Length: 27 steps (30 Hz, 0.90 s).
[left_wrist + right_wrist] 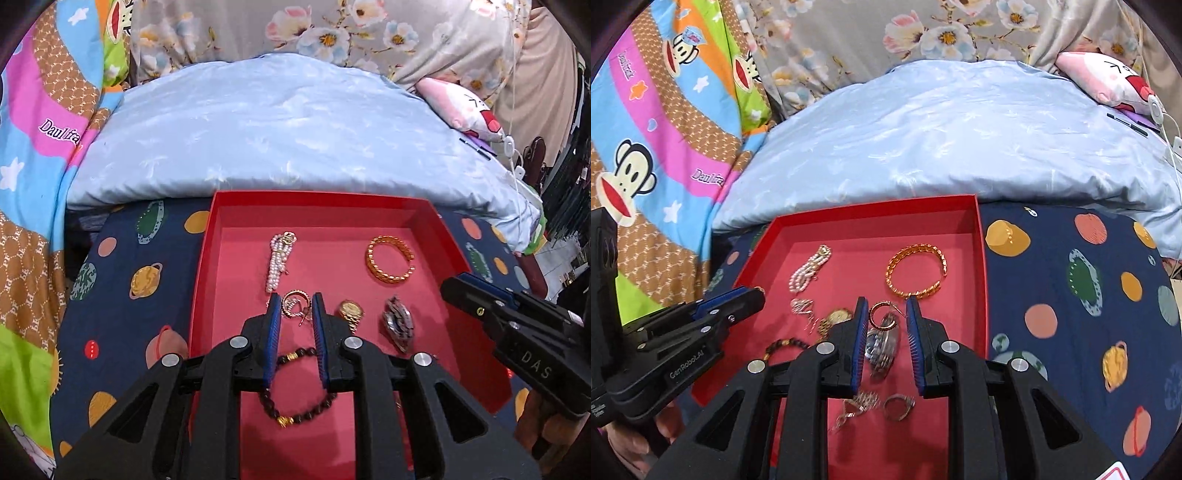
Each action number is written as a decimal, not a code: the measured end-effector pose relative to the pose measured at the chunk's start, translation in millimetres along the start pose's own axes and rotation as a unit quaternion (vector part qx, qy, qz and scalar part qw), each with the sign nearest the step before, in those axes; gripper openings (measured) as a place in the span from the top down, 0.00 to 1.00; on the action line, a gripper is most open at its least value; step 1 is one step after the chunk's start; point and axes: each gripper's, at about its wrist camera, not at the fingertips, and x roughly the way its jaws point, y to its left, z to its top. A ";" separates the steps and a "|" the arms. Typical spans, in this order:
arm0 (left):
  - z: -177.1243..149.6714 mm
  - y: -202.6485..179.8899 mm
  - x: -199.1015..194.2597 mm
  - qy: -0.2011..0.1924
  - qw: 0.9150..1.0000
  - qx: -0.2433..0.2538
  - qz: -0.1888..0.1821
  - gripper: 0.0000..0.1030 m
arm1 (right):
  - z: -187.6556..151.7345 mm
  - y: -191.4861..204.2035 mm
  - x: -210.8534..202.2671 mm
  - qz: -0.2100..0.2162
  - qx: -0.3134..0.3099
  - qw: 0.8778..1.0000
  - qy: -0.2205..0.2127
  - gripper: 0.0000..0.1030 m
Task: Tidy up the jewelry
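A red tray (317, 201) (982, 258) holds the jewelry. In it lie a pearl bracelet (279, 260) (809, 271), a gold cuff bangle (389, 264) (916, 273), a gold watch (351, 312) (836, 317), a silver watch (399, 325) (882, 345), a dark bead bracelet (295, 402) (786, 345) and a ring (899, 406). My left gripper (295, 306) is open, its fingers on either side of gold hoop earrings (295, 304). My right gripper (884, 310) is open around a gold hoop earring (882, 315) above the silver watch.
The tray sits on a navy planet-print sheet (1071, 295) (122, 295). A pale blue quilt (280, 125) (960, 133) lies behind it. A colourful cartoon blanket (646, 147) is at the left and a pink plush pillow (1108, 77) at the far right.
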 end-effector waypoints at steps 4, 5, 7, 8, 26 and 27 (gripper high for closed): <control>2.6 3.5 9.8 0.005 1.000 0.001 0.006 0.84 | 3.1 -3.4 12.1 -0.007 0.004 1.000 0.005 0.81; 3.4 4.9 12.4 0.007 1.000 -0.001 0.007 0.84 | 3.5 -4.5 14.2 -0.008 0.004 1.000 0.007 0.81; 3.4 5.7 16.2 0.010 1.000 -0.001 0.011 0.84 | 3.9 -5.8 18.9 -0.011 0.004 1.000 0.010 0.80; 3.4 5.7 17.4 0.010 1.000 -0.001 0.013 0.84 | 3.9 -5.7 19.6 -0.012 0.002 1.000 0.011 0.79; -14.0 -7.4 -29.8 -0.012 0.999 0.002 0.036 0.62 | -26.3 22.2 -40.6 -0.038 -0.002 0.999 -0.035 0.46; -16.3 -8.8 -33.5 -0.014 0.999 0.003 0.037 0.62 | -30.2 24.4 -44.6 -0.037 -0.001 0.999 -0.036 0.46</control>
